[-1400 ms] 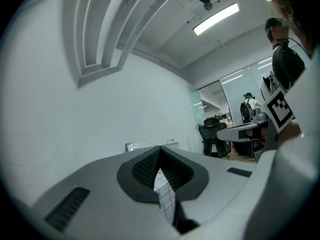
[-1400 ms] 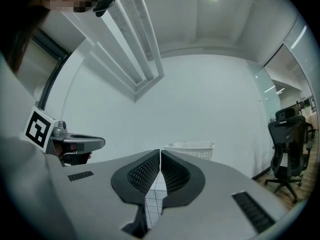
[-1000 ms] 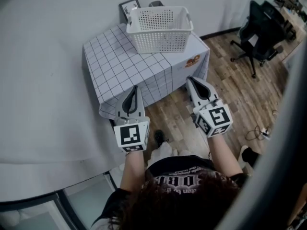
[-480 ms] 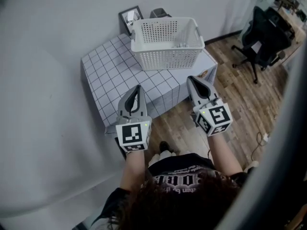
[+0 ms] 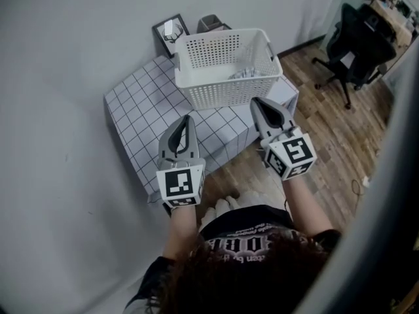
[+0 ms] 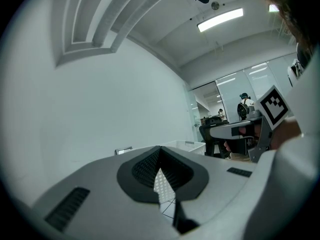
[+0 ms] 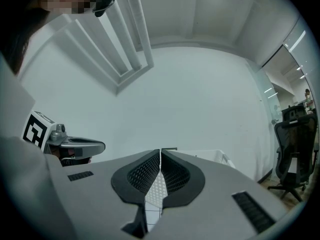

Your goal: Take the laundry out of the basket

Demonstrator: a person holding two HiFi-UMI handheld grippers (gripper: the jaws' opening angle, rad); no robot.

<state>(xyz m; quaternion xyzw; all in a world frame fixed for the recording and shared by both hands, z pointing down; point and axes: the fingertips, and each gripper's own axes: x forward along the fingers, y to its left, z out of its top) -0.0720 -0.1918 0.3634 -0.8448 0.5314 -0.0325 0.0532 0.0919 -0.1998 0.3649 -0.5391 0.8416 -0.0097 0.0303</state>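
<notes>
Surface and room, left to right:
- Plain grey wall [image 5: 65, 77] takes up everything left of the left gripper [image 5: 186, 119].
- A low table draped in a white cloth with a dark grid [image 5: 141, 103] stands against that wall. Its near edge lies under the left gripper's tips.
- A small black-framed picture [image 5: 168, 29] leans at the wall beyond the table, ahead of the left gripper. A dark object sits beside it, too small to identify.
- Brown wood-plank floor [image 5: 327, 129] lies right of the right gripper [image 5: 255, 101], with a black swivel office chair [image 5: 353, 41] well apart on it.

Tools:
- Left gripper [image 6: 160, 148]: jaws closed together, nothing between them.
- Right gripper [image 7: 160, 151]: jaws pressed together, empty. Its tips are just beside the basket's near wall.

Task items:
- A white perforated plastic basket [image 5: 222, 84] stands upright on the table. It is rectangular with cut-out handles, and sits ahead of both grippers, nearer the right one.
- Pale crumpled laundry [image 5: 247, 72], greyish white, lies low inside the basket, below the rim. It is on the side closest to the right gripper.
</notes>
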